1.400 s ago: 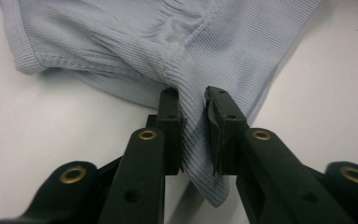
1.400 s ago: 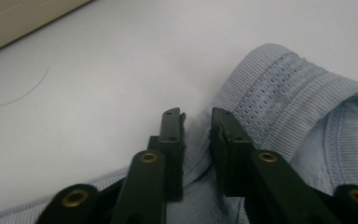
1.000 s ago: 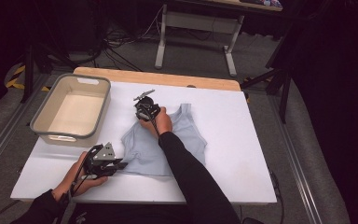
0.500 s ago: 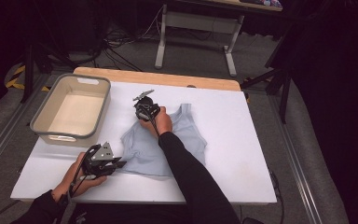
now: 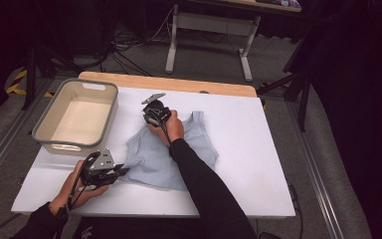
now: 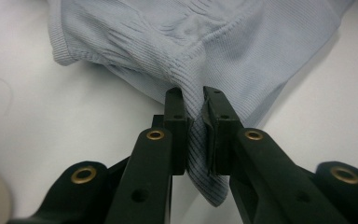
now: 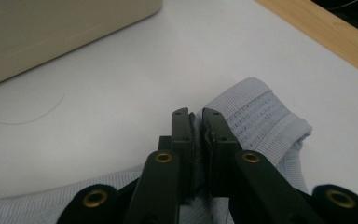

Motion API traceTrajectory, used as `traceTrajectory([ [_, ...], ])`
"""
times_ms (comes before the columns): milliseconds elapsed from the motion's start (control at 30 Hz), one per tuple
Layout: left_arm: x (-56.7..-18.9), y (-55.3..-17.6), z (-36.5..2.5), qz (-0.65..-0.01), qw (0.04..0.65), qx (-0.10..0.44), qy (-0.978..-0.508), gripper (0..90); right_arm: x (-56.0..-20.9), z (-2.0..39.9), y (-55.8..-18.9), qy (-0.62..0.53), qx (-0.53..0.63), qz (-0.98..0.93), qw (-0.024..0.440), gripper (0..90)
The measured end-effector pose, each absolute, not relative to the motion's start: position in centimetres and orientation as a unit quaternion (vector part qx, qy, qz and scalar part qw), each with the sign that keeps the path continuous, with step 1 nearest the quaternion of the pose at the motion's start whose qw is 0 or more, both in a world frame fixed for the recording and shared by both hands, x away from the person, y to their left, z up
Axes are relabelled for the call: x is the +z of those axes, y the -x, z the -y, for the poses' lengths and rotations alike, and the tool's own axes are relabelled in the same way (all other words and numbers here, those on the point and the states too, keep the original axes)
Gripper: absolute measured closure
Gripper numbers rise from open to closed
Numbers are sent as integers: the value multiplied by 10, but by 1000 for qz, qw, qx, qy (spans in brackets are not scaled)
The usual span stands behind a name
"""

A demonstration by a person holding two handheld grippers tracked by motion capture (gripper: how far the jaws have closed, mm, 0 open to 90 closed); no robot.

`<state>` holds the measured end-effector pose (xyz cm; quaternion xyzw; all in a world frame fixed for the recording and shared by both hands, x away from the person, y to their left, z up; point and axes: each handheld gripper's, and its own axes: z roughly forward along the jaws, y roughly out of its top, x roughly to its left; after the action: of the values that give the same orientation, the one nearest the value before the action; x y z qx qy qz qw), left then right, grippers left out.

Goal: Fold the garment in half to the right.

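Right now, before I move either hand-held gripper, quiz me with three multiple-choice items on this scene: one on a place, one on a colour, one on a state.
1. Where is the beige plastic bin with the grey rim?
A. at the table's far left
B. at the table's near right
C. on the floor

2. What colour is the ribbed knit tank top?
A. red
B. pale blue
C. black

3. How does the left hand-held gripper stand?
A. open above the bin
B. shut on nothing
C. shut on the top's fabric

Answers: 1 A, the high view shows it left of the top on the white table. 2 B, the fabric is pale blue in all views. 3 C, the left gripper view shows fabric pinched between its jaws.
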<state>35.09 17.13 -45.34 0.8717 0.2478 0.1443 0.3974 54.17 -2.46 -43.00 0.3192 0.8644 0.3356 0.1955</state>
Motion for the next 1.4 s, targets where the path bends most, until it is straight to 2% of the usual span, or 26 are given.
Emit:
traceTrajectory([
  [467,-447,-349,-180,-254,400,163,-865,813,-412,21,-536,-300,360,-855,225,844],
  [900,-431,-356,-178,-252,439,178,-844,813,-395,20,-541,-290,371,-846,249,845],
  [1400,-419,-345,-185,-239,453,199,-835,813,-385,16,-542,-290,413,-834,224,844],
])
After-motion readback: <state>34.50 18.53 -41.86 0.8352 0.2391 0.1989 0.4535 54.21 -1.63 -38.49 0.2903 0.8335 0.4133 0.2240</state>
